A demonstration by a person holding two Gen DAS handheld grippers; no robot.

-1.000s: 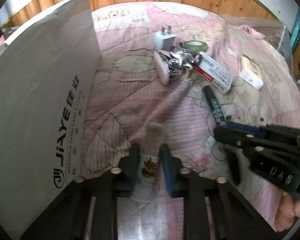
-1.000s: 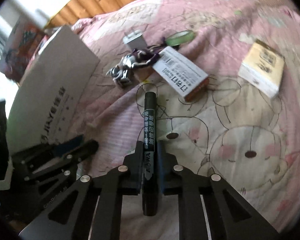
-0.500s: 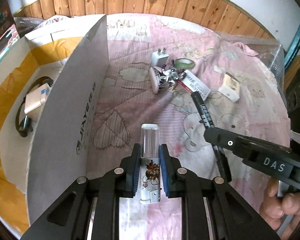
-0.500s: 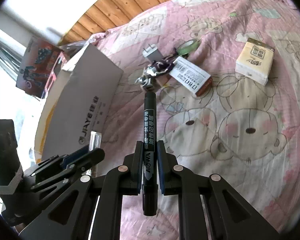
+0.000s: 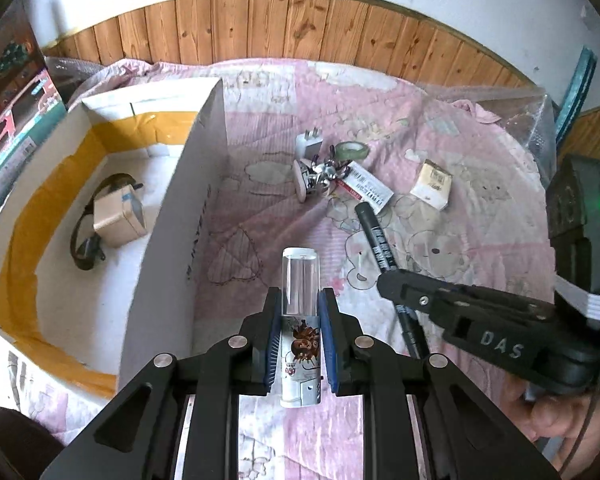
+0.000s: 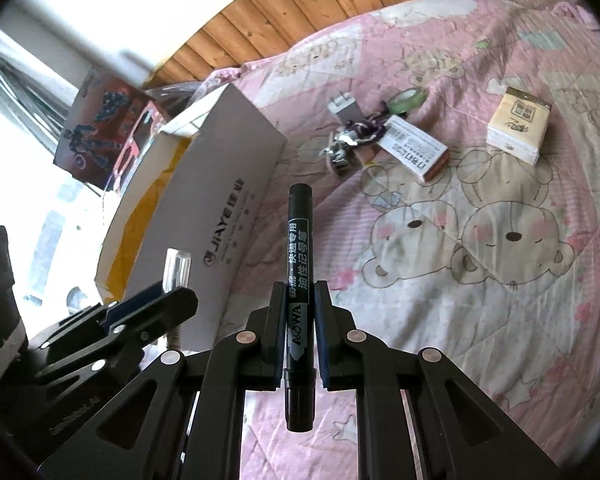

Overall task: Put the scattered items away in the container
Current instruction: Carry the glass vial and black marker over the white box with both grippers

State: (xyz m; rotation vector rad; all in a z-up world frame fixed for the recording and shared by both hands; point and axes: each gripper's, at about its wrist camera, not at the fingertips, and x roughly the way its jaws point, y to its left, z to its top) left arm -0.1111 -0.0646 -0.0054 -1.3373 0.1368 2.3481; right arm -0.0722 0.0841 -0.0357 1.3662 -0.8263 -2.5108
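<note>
My left gripper (image 5: 300, 312) is shut on a clear-topped lighter (image 5: 300, 280) with a printed label, held above the pink quilt beside the box's right wall. The open cardboard box (image 5: 204, 184) stands at left; a small tan packet and a dark cable (image 5: 116, 216) lie inside it. My right gripper (image 6: 300, 304) is shut on a black marker (image 6: 298, 248), raised over the bed to the right of the box (image 6: 236, 184). The left gripper (image 6: 152, 312) with the lighter shows at lower left in the right wrist view; the right gripper (image 5: 392, 280) shows at right in the left wrist view.
Scattered on the quilt: a white charger plug (image 5: 310, 142), a green tape roll (image 5: 352, 150), a keyring bundle (image 5: 320, 174), a white-and-red carton (image 5: 366, 190) and a yellowish pack (image 5: 432, 184). A wooden wall panel runs behind the bed. A hand (image 5: 556, 420) holds the right gripper.
Both grippers have risen well above the quilt with their items. The left wrist view has come up over the box wall, so the box's inside now shows.
</note>
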